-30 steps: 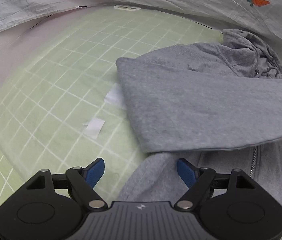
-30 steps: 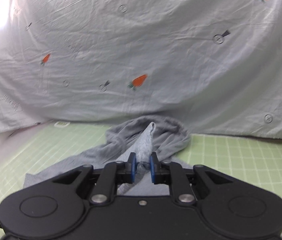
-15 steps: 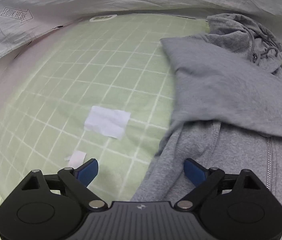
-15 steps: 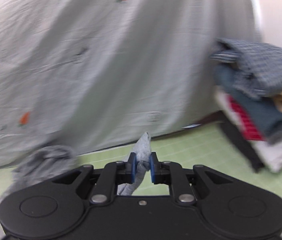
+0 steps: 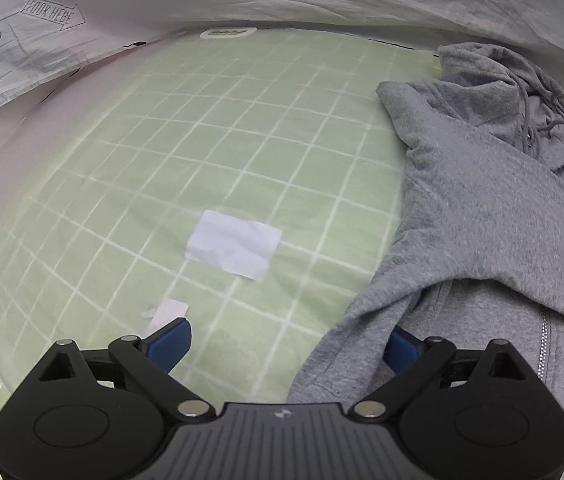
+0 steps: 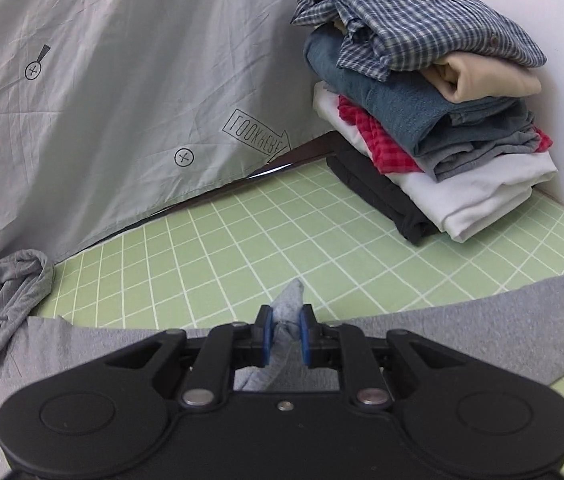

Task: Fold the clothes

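Hoodie (image 5: 482, 208) on green mat (image 5: 242, 140), right tongs (image 6: 284, 334) pinching it (a fabric tip), left tongs (image 5: 286, 344) apart.

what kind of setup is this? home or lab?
Likely a staged data-collection bench, not a home: a green grid mat, a printed sheet backdrop hung behind it, and a stack of folded clothes beside the grey hoodie being folded.
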The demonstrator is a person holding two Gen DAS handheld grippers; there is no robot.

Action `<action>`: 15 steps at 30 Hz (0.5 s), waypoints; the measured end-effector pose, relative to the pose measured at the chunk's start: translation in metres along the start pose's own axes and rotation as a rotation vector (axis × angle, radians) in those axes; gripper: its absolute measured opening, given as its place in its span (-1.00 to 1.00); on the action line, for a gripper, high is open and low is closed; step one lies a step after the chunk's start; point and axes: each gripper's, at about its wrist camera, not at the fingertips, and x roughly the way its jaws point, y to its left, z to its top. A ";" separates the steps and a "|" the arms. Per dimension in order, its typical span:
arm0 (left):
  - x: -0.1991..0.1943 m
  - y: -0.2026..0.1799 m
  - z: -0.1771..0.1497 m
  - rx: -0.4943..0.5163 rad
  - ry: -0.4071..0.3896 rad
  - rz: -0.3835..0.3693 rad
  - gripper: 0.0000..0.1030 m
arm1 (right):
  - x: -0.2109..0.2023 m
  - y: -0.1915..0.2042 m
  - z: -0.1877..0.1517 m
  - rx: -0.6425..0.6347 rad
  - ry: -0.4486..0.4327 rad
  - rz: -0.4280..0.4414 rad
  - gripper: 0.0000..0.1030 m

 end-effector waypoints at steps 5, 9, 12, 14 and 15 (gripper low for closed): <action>-0.008 -0.006 0.006 0.017 -0.033 -0.032 0.88 | -0.004 0.002 0.001 -0.008 0.000 0.012 -0.71; -0.008 -0.025 0.013 0.111 -0.062 -0.065 0.88 | -0.001 0.002 -0.005 -0.015 0.029 0.006 -0.71; -0.002 -0.044 0.017 0.214 -0.082 -0.064 0.88 | 0.000 0.001 -0.010 -0.016 0.048 0.003 -0.70; 0.004 -0.055 0.021 0.266 -0.081 -0.055 0.88 | -0.001 0.000 -0.012 -0.020 0.056 0.003 -0.70; 0.007 -0.060 0.023 0.285 -0.082 -0.051 0.88 | -0.002 0.001 -0.012 -0.023 0.057 0.005 -0.70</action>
